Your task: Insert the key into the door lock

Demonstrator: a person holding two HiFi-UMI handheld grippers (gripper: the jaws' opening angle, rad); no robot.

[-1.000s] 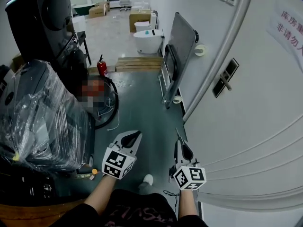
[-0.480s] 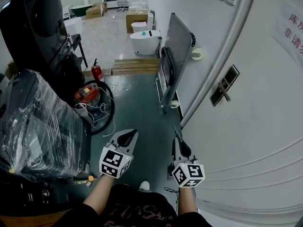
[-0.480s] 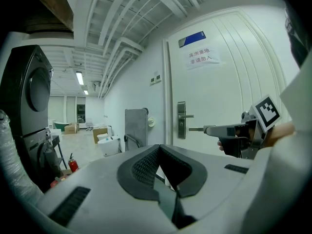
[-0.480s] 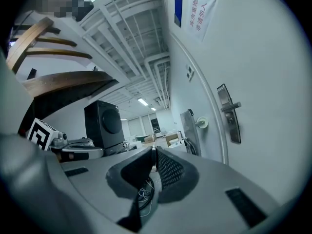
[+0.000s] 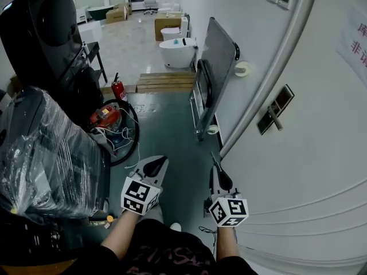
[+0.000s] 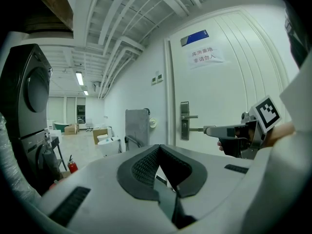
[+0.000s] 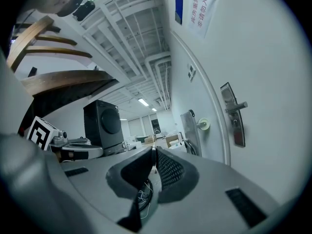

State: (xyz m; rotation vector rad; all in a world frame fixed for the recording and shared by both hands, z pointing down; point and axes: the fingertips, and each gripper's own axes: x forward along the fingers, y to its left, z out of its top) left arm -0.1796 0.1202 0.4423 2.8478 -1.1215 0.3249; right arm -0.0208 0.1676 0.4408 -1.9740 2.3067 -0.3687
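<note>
1. Right hand-held gripper [image 5: 217, 171], lower centre of the head view, clenches a thin key [image 6: 196, 129].
2. The key lies level, its tip pointing towards the door lock [image 5: 274, 110] at right, apart from it.
3. Left hand-held gripper [image 5: 163, 162] is pinched closed, empty.

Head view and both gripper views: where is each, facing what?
Head view: on the person's head, steeply down at door, left tongs, right tongs, forearms.
Left gripper view: on left tongs, toward door lock; right tongs with key show.
Right gripper view: on right tongs, along door; left tongs show.
Shared: door lock.

Storage room: plastic-wrapped machine [image 5: 51, 153], cardboard boxes [image 5: 166, 27], white sanitaryware [image 5: 176, 51]
</note>
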